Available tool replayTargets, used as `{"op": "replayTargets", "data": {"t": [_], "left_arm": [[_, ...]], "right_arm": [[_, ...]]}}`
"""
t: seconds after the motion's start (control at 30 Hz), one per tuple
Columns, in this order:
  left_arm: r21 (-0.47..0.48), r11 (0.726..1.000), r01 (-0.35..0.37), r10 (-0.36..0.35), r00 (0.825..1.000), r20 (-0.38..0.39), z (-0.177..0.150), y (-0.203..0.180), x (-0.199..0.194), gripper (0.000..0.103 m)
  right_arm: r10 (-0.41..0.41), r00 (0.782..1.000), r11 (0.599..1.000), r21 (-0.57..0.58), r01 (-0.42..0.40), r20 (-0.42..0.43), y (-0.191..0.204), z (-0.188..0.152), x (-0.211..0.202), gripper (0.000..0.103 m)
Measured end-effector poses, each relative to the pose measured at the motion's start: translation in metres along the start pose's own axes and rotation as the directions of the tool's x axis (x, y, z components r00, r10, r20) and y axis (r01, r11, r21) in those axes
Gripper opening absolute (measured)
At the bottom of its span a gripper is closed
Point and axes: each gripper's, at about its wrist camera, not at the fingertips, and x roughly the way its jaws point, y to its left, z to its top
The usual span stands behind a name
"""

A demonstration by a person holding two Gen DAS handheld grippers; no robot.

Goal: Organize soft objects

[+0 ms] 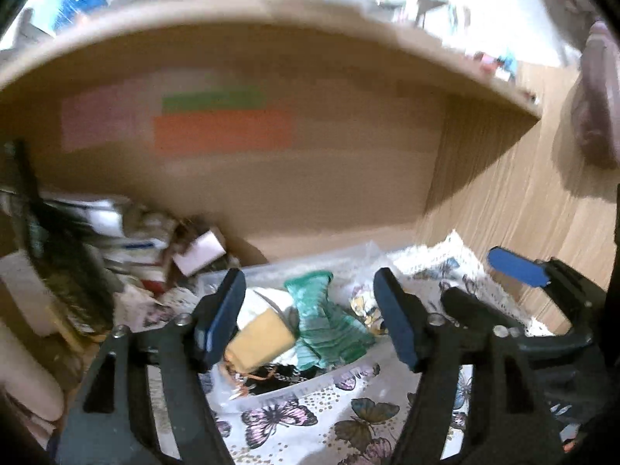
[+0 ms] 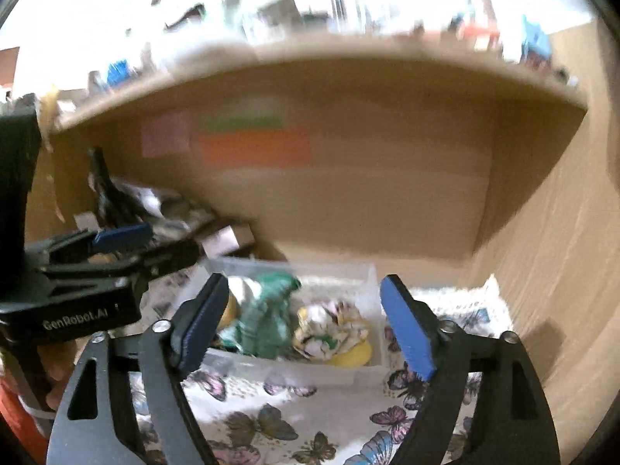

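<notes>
A clear plastic bin (image 1: 271,389) (image 2: 294,372) sits on a butterfly-print cloth under a wooden shelf. It holds soft items: a green knitted cloth (image 1: 321,325) (image 2: 267,321), a yellow cloth (image 1: 259,343), a floral cloth (image 2: 329,329) and a yellow piece (image 2: 354,354). My left gripper (image 1: 310,321) is open and empty, held just in front of and above the bin. My right gripper (image 2: 306,325) is open and empty, also in front of the bin. The right gripper shows at the right in the left wrist view (image 1: 480,275). The left gripper shows at the left in the right wrist view (image 2: 155,240).
A wooden shelf board (image 1: 271,23) (image 2: 348,54) overhangs the bin, with a wooden back wall carrying coloured sticky notes (image 1: 221,131) (image 2: 255,147). Papers and clutter (image 1: 128,240) are piled at the left. A wooden side wall (image 2: 550,252) stands at the right. The butterfly cloth (image 2: 290,418) covers the surface.
</notes>
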Motion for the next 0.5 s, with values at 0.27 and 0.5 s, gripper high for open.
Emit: {"op": "replayTargets", "data": {"t": [0.27,0.5], "left_arm": [[0.001,0.998,-0.065,0.064,0.982,0.179,-0.005,-0.002,-0.073,0.1],[0.0,0.997,-0.072,0.07,0.968,0.24,-0.012,-0.002,-0.111,0.102]], "right_arm": [[0.015,0.989,0.999,-0.037,-0.01,0.148,0.018,0.009,-0.061,0.099],[0.036,0.982,0.998,-0.053,-0.027,0.187,0.027,0.007,-0.08,0.103]]}}
